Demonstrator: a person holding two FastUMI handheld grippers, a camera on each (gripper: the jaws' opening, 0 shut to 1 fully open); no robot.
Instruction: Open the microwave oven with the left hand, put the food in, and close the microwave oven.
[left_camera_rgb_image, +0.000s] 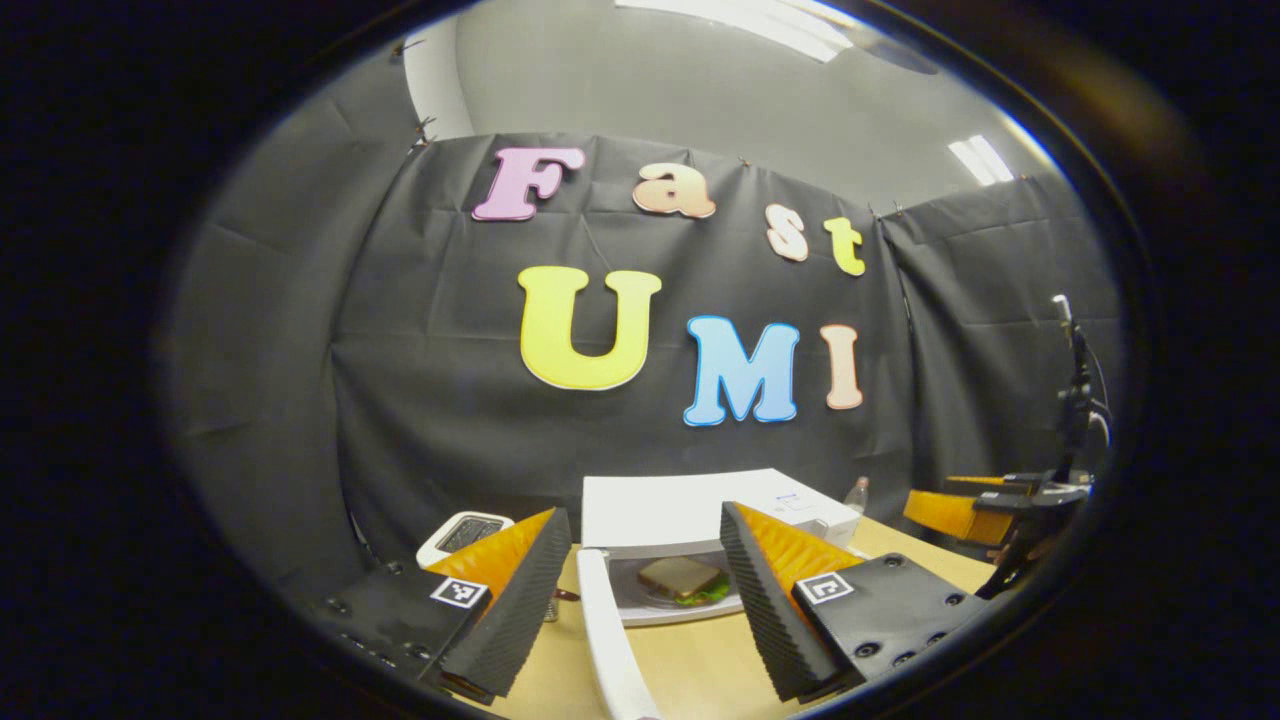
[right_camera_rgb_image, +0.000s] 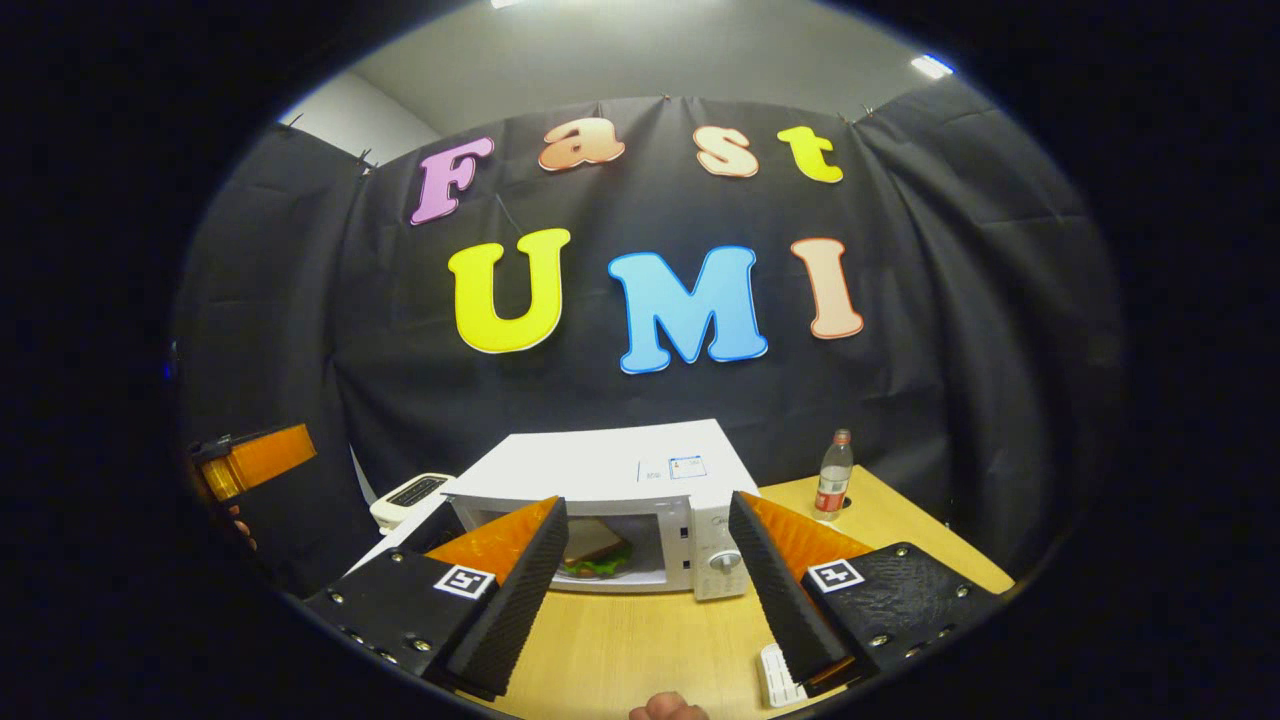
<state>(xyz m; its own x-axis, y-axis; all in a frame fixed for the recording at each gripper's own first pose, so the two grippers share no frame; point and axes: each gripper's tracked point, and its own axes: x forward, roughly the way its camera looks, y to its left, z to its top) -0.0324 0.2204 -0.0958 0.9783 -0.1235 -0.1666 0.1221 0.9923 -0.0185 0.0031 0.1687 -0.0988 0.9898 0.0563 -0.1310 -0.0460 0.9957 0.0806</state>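
Observation:
The white microwave (left_camera_rgb_image: 690, 505) stands on the wooden table with its door (left_camera_rgb_image: 605, 630) swung open toward me. Inside lies a sandwich (left_camera_rgb_image: 680, 577) with green leaf on a plate. My left gripper (left_camera_rgb_image: 640, 600) is open just in front of the opening, its fingers either side of the door's edge without touching it. In the right gripper view the microwave (right_camera_rgb_image: 600, 465) is a little farther off, the sandwich (right_camera_rgb_image: 595, 550) visible in its cavity. My right gripper (right_camera_rgb_image: 645, 590) is open and holds nothing. The left gripper (right_camera_rgb_image: 250, 460) also shows at the far left.
A white toaster (right_camera_rgb_image: 410, 492) stands left of the microwave. A plastic bottle (right_camera_rgb_image: 832, 475) stands to its right near the table's back edge. A small white object (right_camera_rgb_image: 775, 677) lies on the table (right_camera_rgb_image: 640, 640) by my right finger. The other gripper (left_camera_rgb_image: 960, 512) shows at the right.

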